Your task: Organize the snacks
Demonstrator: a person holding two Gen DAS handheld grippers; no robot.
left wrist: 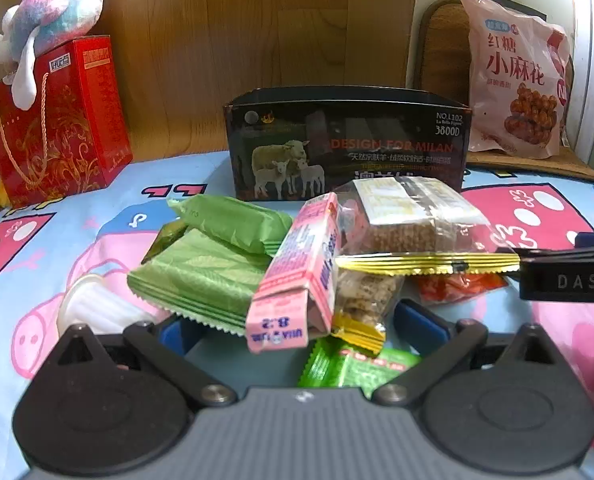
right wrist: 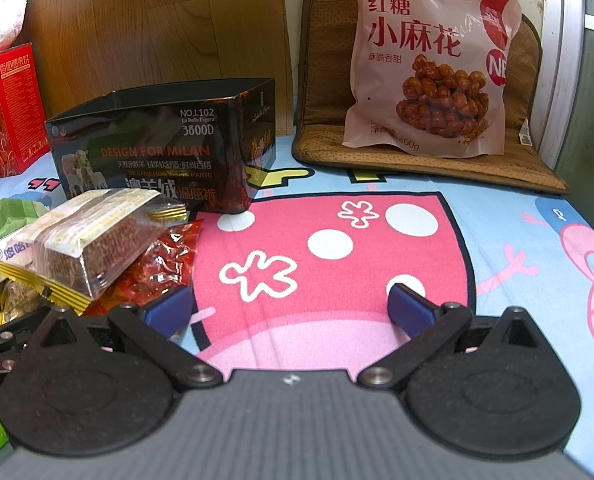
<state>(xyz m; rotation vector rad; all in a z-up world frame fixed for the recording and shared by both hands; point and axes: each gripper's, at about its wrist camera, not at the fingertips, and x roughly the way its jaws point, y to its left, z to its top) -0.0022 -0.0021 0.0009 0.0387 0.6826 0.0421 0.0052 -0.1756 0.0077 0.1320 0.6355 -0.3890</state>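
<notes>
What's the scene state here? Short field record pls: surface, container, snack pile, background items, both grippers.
surface: cartoon pig bedsheet
container: open-top black box, behind the pile, inside not visible
snack pile: green wafer packs, pink carton on top, clear-wrapped cereal bars, red wrapper; all outside the box
background: brown sugar twist bag leaning on a brown cushion; red gift box with a plush toy on it
left gripper: open, over the pile, holding nothing
right gripper: open, over bare sheet, empty
</notes>
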